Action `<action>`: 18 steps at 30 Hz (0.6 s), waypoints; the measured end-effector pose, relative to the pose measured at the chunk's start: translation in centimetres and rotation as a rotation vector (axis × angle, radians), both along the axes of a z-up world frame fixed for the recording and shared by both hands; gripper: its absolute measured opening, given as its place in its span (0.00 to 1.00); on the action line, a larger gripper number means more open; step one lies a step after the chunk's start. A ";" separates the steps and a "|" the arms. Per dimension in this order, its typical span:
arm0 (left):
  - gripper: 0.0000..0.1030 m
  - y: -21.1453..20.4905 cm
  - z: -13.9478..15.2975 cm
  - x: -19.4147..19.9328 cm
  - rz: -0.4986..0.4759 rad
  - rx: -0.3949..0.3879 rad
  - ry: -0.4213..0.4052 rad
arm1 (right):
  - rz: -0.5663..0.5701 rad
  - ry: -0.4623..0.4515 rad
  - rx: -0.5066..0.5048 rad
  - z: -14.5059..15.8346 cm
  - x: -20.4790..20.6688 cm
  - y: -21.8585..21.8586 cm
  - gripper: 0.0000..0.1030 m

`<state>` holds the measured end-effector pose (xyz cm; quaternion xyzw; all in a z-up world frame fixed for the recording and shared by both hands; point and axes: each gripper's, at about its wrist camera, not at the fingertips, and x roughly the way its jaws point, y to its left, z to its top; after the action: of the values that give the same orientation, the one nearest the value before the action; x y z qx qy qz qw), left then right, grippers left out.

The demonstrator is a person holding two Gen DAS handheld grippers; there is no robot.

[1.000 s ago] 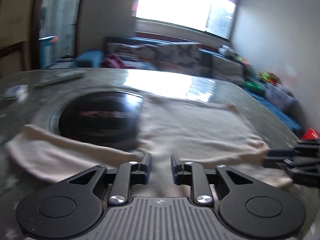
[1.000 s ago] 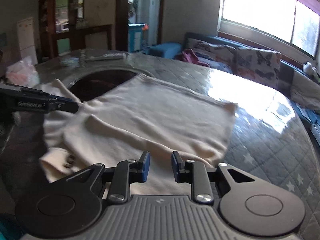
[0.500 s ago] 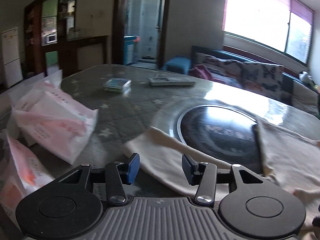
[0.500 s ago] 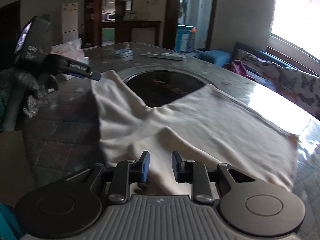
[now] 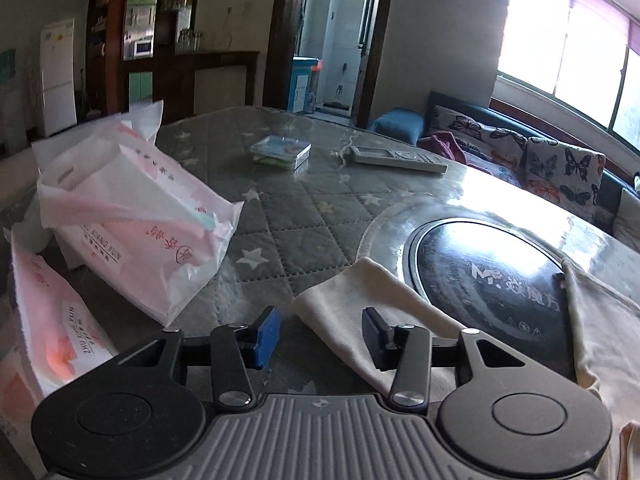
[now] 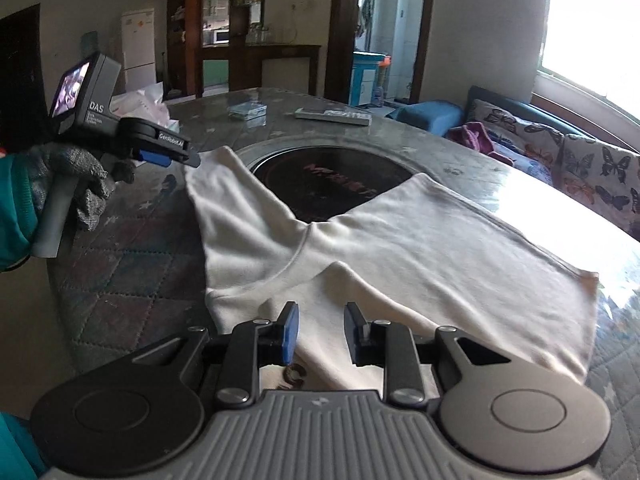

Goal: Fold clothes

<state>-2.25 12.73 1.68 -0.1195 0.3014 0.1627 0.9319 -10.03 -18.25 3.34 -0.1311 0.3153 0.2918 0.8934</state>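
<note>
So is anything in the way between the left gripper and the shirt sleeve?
No, nothing visible. The left gripper has open jaws right at the cuff of the cream sleeve. The tissue packs sit off to its left.

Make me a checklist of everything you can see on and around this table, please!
Surface: quilted star-pattern table with a round black glass plate set in it.
Job's things: cream shirt spread flat, one sleeve lying out beside the plate.
Clutter: pink tissue packs, remote, small flat box.
Grippers: left tool open around the sleeve end; right tool open over the shirt.
Cables: nothing seen.
Surroundings: butterfly-print sofa, bright window, fridge.
</note>
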 end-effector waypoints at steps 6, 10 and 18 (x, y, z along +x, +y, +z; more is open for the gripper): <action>0.27 0.3 -0.3 0.4 0.015 -0.016 -0.001 | -0.033 -0.004 0.015 0.4 -0.5 -1.1 0.24; 0.09 0.1 -0.1 0.4 0.008 -0.031 -0.011 | -0.063 -0.009 0.029 0.7 -1.0 -2.1 0.24; 0.05 -5.2 5.0 -1.5 -0.209 -0.108 -0.134 | -0.162 -0.024 0.074 1.1 -1.9 -5.6 0.24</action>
<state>-3.71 7.56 6.63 -0.1478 0.2575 0.0399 0.9541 -11.90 -23.83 4.48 -0.0754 0.3030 0.2284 0.9221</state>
